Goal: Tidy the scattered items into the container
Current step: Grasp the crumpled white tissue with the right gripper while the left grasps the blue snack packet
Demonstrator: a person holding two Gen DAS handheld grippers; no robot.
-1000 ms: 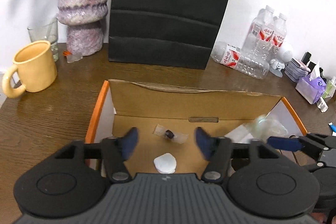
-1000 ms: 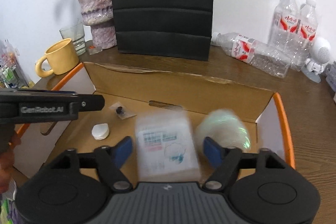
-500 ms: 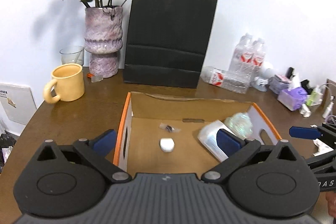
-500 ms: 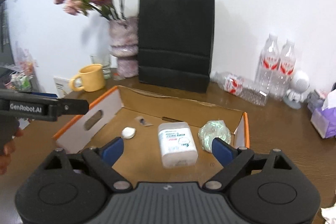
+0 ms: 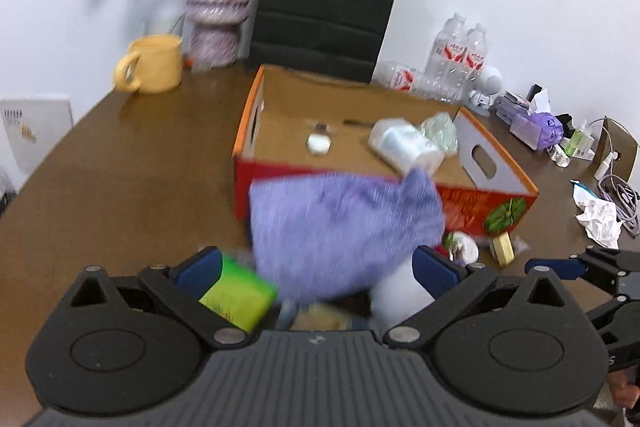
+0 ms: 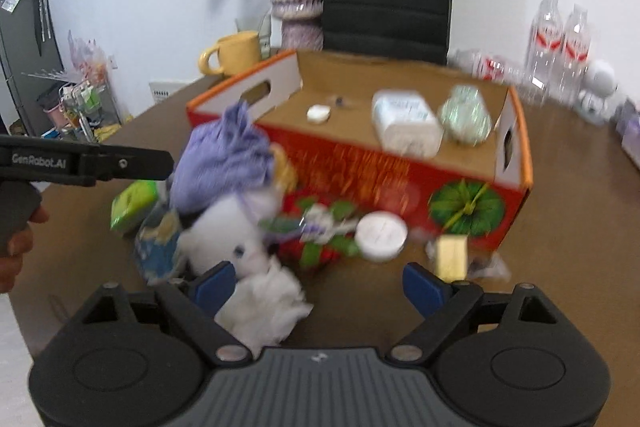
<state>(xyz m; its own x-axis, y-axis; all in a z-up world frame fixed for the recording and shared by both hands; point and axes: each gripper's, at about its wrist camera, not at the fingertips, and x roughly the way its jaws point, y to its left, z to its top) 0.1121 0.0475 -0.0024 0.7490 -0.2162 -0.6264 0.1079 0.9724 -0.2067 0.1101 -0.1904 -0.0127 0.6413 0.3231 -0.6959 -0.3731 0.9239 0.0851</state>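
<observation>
Saw left gripper (image 5: pixel 316 265) with blue pads wide apart, jaws just opened further, clamped on nothing; fuzzy purple cloth (image 5: pixel 344 227) bulked in the gap ahead, no pad pressing it. Saw right gripper (image 6: pixel 318 283) likewise spread, also just opened, empty; crumpled white tissue (image 6: pixel 264 311) just beside its left pad.

Counted four things already inside the orange-rimmed cardboard box (image 5: pixel 360 187): white wipes pack (image 5: pixel 404 145), greenish crinkled bundle (image 5: pixel 440 133), small white round piece (image 5: pixel 319 143), tiny dark bit in clear wrap (image 5: pixel 320 126).

Judged task under halfway. Left to move, all on the brown table against the box's red front: purple cloth, lime-green packet (image 5: pixel 240 297), white plush lump (image 6: pixel 236 227), blue-and-yellow pouch (image 6: pixel 158 239), red-and-green item (image 6: pixel 316 247), round white tin (image 6: pixel 381 235), small yellow block (image 6: pixel 452 257), the tissue.

Couldn't identify the plush, pouch or red-green item: motion blur. Couldn't see under the cloth. Lost the pile's near edge behind both gripper bodies.
</observation>
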